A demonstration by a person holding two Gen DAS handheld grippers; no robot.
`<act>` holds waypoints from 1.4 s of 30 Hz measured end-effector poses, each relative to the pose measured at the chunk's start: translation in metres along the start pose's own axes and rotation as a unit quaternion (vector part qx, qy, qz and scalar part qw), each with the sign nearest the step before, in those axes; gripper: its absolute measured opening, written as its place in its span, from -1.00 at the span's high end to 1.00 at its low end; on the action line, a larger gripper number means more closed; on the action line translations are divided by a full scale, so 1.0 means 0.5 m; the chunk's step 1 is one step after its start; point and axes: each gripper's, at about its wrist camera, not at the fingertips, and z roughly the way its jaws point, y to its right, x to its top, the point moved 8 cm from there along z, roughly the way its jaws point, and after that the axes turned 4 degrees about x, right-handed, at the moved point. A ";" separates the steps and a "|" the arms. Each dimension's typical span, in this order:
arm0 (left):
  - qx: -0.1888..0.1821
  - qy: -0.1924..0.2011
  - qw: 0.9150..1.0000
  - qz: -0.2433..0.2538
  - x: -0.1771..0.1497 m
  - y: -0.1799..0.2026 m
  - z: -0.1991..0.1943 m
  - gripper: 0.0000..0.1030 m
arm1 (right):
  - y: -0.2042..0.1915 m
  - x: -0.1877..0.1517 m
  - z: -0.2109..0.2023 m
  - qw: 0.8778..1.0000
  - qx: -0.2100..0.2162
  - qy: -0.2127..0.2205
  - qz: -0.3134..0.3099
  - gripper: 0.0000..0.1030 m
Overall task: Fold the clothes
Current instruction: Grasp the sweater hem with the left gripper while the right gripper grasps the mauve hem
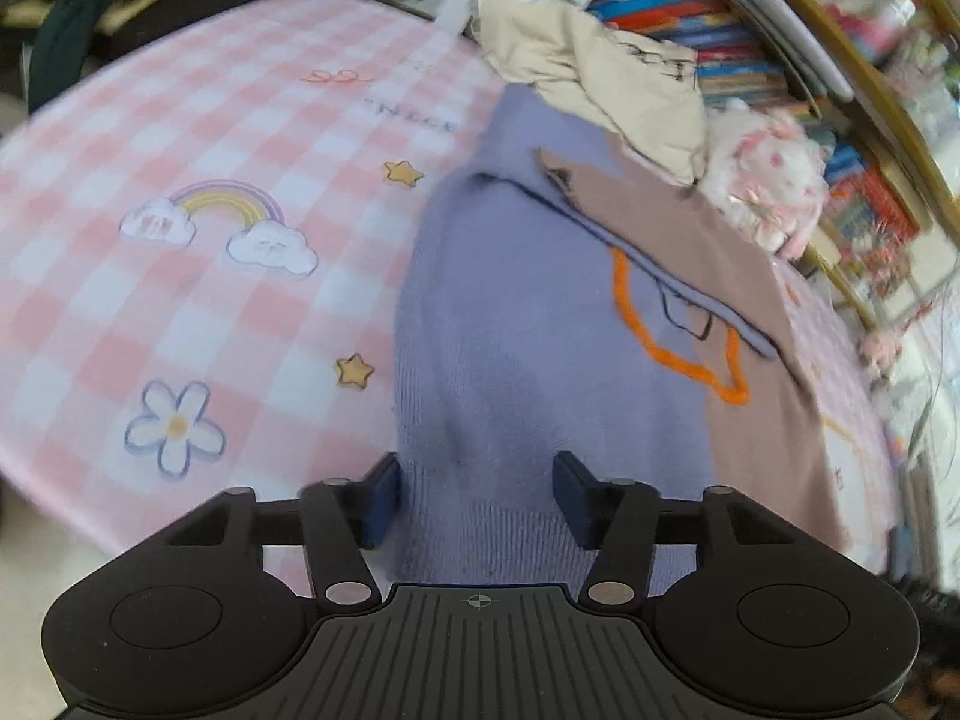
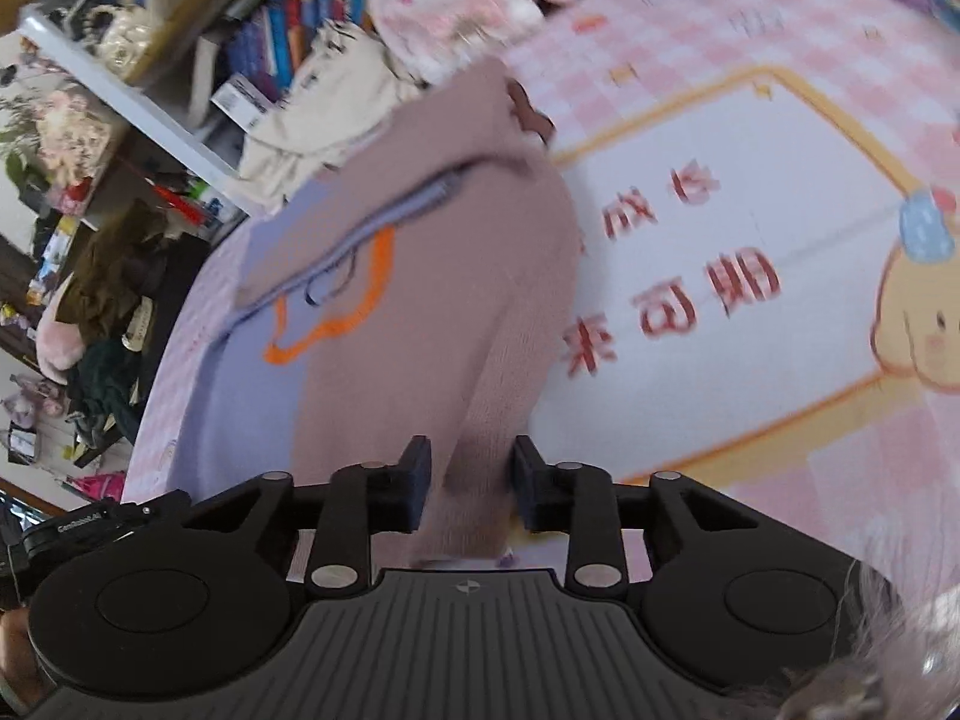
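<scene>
Table cover (image 1: pixel 198 300): pink-and-white check, printed rainbow and flower; spread under everything
Sweater (image 1: pixel 528 324): lavender and mauve knit, orange outline motif; lies on the cover (cream garment (image 1: pixel 624 78) and plush toy (image 1: pixel 774 180) just beyond)
Left gripper (image 1: pixel 477 498): jaws parted; lavender hem between them, grip unconfirmed
Right gripper (image 2: pixel 471 489): jaws parted; mauve hem between them, contact unclear

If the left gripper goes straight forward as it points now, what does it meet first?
The left gripper already has the sweater between its open fingers, so it would likely push into its lavender knit first.
</scene>
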 end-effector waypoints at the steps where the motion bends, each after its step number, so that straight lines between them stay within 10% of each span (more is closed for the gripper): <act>1: -0.008 -0.002 1.000 -0.009 -0.002 -0.006 -0.001 -0.06 | 0.002 -0.004 0.002 1.000 0.005 -0.006 0.007 0.44; 24: -0.068 -0.029 0.995 -0.061 -0.003 -0.029 0.003 0.30 | 0.027 0.008 0.014 0.995 0.035 -0.016 0.091 0.65; 31: -0.072 -0.049 0.993 -0.079 -0.012 -0.047 0.007 0.89 | 0.039 0.004 0.004 0.995 0.034 -0.025 0.095 0.77; 42: -0.121 -0.037 0.984 -0.124 -0.055 -0.073 -0.047 0.92 | 0.050 -0.012 -0.051 0.993 0.051 -0.031 0.098 0.78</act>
